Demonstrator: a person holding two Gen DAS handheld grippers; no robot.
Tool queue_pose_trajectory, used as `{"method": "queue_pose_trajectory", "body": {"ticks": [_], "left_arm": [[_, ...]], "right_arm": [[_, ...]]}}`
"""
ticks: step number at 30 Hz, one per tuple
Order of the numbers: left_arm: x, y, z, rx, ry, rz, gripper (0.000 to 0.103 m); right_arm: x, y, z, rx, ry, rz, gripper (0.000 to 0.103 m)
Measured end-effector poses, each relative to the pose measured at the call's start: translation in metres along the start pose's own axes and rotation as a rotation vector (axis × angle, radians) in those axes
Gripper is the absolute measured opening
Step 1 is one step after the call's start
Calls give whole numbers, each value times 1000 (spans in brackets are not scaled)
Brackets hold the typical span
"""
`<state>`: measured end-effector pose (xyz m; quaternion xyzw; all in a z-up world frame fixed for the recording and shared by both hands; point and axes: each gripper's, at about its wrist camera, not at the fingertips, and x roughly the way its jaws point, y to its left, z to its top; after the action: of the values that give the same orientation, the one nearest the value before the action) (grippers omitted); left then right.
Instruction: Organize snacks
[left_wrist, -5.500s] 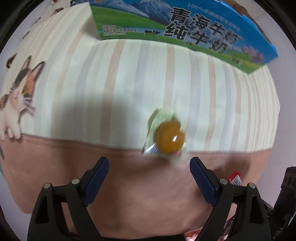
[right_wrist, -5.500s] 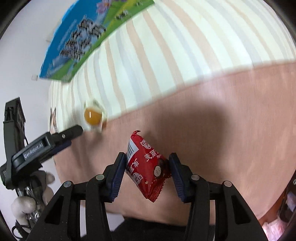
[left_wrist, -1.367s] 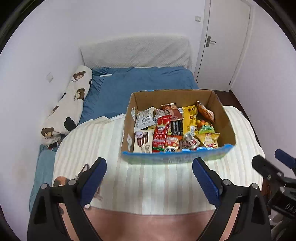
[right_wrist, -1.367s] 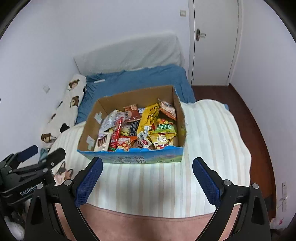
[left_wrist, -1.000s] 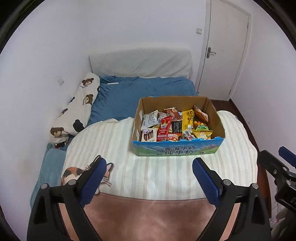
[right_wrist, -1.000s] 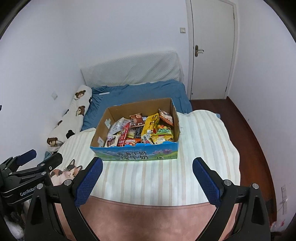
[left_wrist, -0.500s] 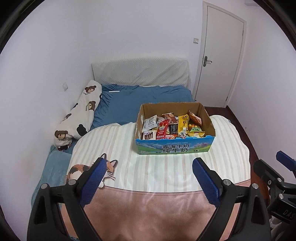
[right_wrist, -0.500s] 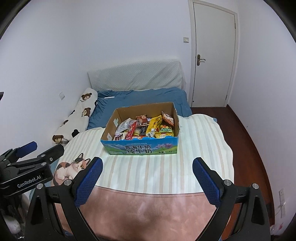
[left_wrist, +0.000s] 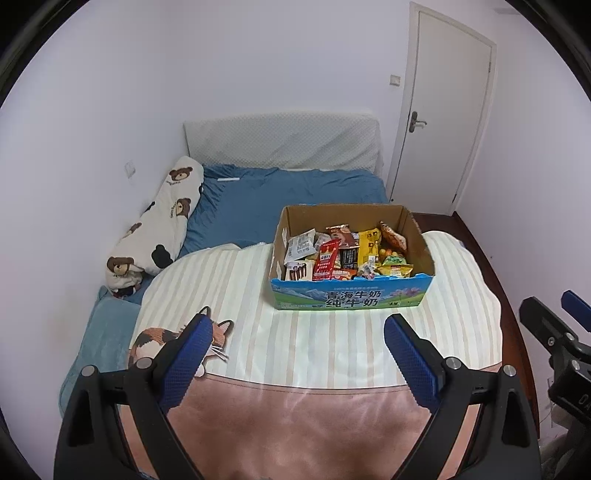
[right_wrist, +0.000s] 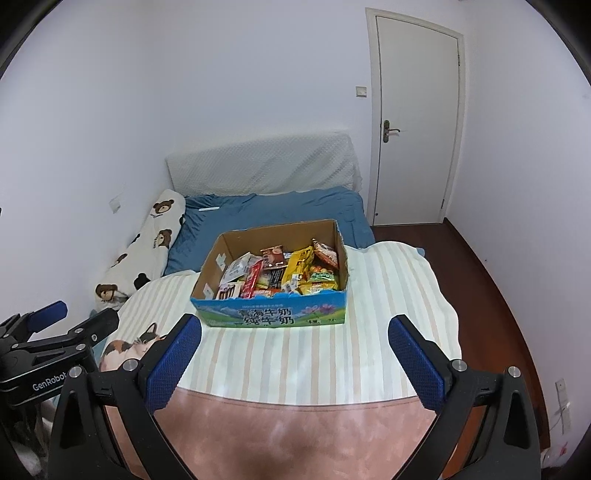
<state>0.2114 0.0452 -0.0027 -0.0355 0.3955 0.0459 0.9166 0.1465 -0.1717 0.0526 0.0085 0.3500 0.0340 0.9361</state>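
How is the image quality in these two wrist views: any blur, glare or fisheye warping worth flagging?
Left wrist view: sharp, even soft light, the print on the snack box readable; the door bows with fisheye warping, corners vignetted black. Right wrist view: equally sharp, no glare; the door frame curves, and the open right gripper casts no hard shadow on the striped blanket.

Cardboard box (left_wrist: 351, 295): on striped blanket (left_wrist: 258, 295), snack packets (left_wrist: 347, 254) inside. Bear-print pillow (left_wrist: 159, 229): left, against the wall. Bed sheet (left_wrist: 288, 192): behind the box. Door (left_wrist: 443, 118): far right.
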Motion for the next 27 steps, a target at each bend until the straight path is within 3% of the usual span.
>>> {"method": "queue_pose_trajectory", "body": {"ticks": [2,27], "left_arm": [[9,1,3,-4,11,0,101],[120,-21,52,36,107,14,102]], "right_arm": [[10,1,3,2,6,-9,103],[141,-19,37,64,103,-104,103]]}}
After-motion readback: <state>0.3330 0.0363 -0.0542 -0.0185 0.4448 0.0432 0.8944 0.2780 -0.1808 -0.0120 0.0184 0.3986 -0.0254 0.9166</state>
